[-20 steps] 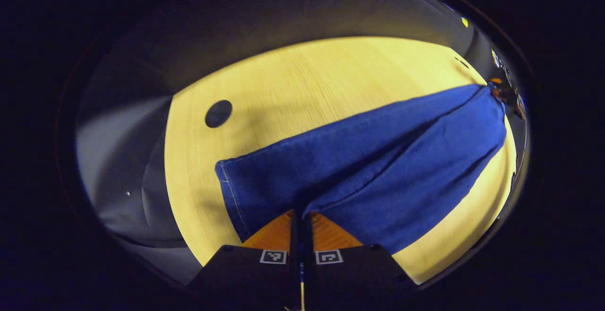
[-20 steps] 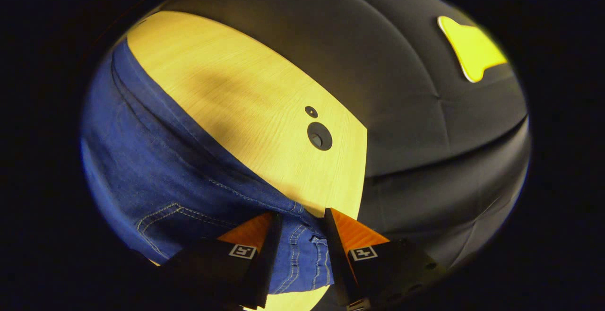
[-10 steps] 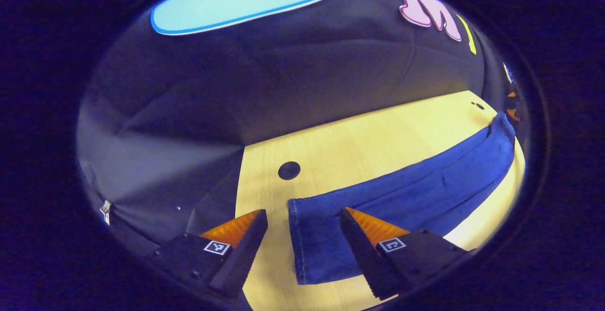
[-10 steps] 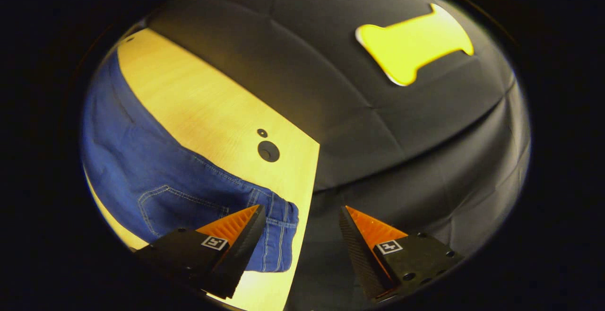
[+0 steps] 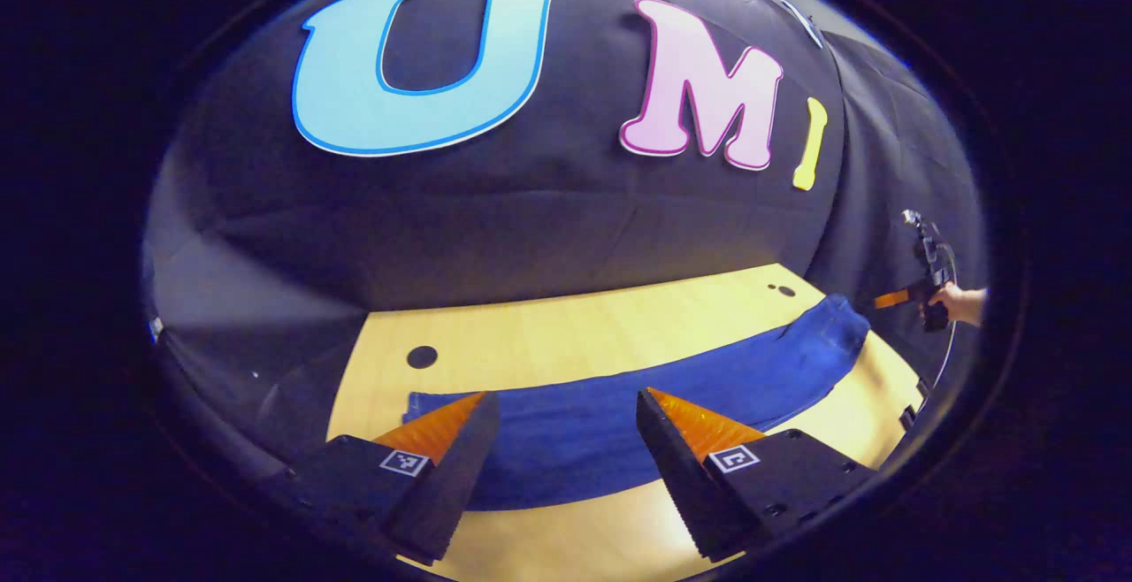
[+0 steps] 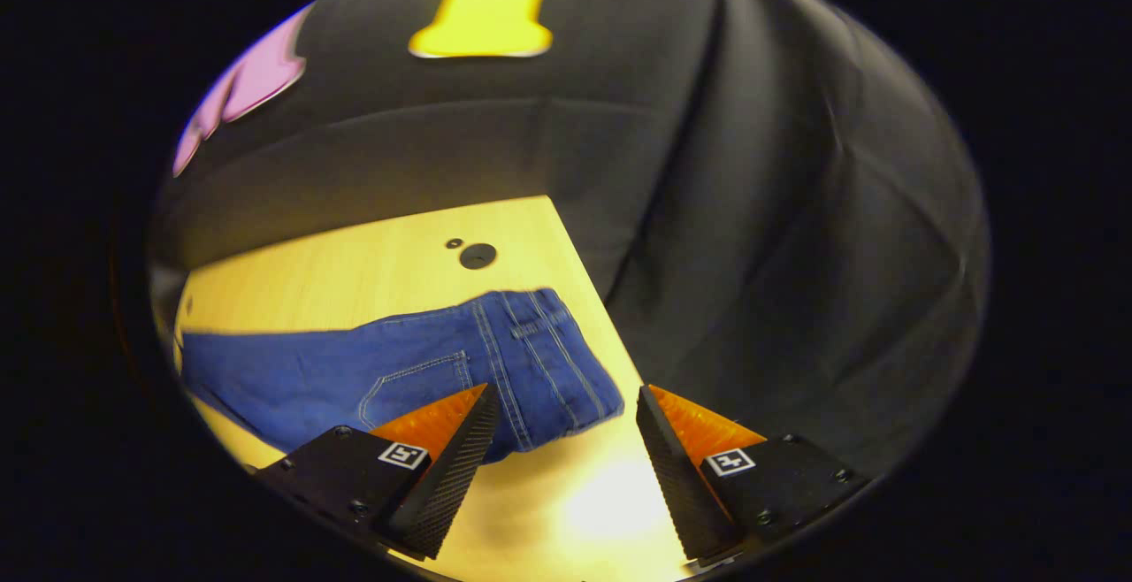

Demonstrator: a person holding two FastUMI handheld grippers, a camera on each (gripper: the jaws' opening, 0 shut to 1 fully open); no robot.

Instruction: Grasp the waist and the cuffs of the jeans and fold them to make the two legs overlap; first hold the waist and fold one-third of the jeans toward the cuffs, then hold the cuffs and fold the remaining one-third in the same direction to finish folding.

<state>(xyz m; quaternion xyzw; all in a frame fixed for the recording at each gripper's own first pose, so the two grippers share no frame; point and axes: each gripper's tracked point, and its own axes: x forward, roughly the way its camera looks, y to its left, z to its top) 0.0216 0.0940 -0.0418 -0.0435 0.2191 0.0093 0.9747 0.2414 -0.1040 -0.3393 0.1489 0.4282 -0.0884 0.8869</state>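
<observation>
The jeans (image 5: 619, 405) lie stretched out flat across the pale wooden counter (image 5: 566, 334), legs stacked one over the other in a long blue band. In the left gripper view, the left gripper (image 5: 566, 440) hovers above the cuff end with its jaws wide apart, nothing between them, and the cuff edge (image 5: 416, 405) sits just beyond the fingertips. Far off at the other end, a hand (image 5: 959, 303) holds the other gripper beyond the waist. In the right gripper view, the right gripper (image 6: 562, 436) hangs over the waist end, jaws spread and empty; the waistband (image 6: 539, 334) with its belt loops and a back pocket (image 6: 416, 383) lies near the counter's edge, close to two dark round holes (image 6: 476, 255) in the wood.
</observation>
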